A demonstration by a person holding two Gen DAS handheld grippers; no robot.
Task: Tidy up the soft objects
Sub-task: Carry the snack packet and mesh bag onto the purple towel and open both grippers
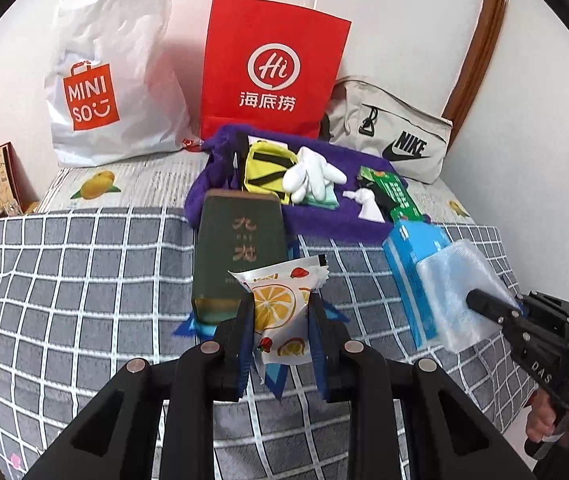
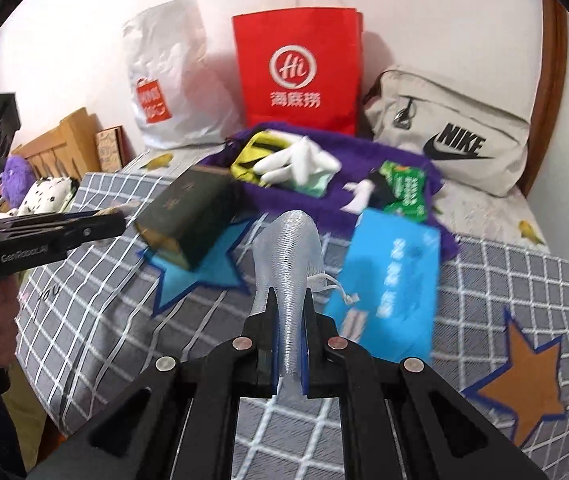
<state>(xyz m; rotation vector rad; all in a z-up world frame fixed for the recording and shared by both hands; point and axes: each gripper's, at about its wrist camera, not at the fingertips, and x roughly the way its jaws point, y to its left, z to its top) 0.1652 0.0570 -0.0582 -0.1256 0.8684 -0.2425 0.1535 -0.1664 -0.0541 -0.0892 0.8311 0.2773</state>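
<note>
My left gripper [image 1: 281, 306] is shut on a white snack packet [image 1: 280, 284] printed with a lemon slice, held above the grey checked blanket [image 1: 84, 280]. My right gripper [image 2: 288, 296] is shut on a translucent white mesh pouch [image 2: 288, 248], which stands up between its fingers. From the left wrist view the right gripper [image 1: 474, 300] enters at the right with the mesh pouch [image 1: 456, 280]. The left gripper [image 2: 118, 218] shows at the left of the right wrist view. A purple fuzzy tray [image 1: 324, 222] behind holds white gloves [image 1: 312, 176], a yellow-and-black item [image 1: 264, 168] and a green packet [image 1: 398, 194].
A dark green box [image 1: 240, 248] lies in front of the tray on a blue star patch. A blue box [image 1: 408, 248] lies to the right. A red paper bag [image 1: 272, 68], a white Miniso bag [image 1: 112, 80] and a beige Nike bag [image 1: 396, 136] stand against the wall.
</note>
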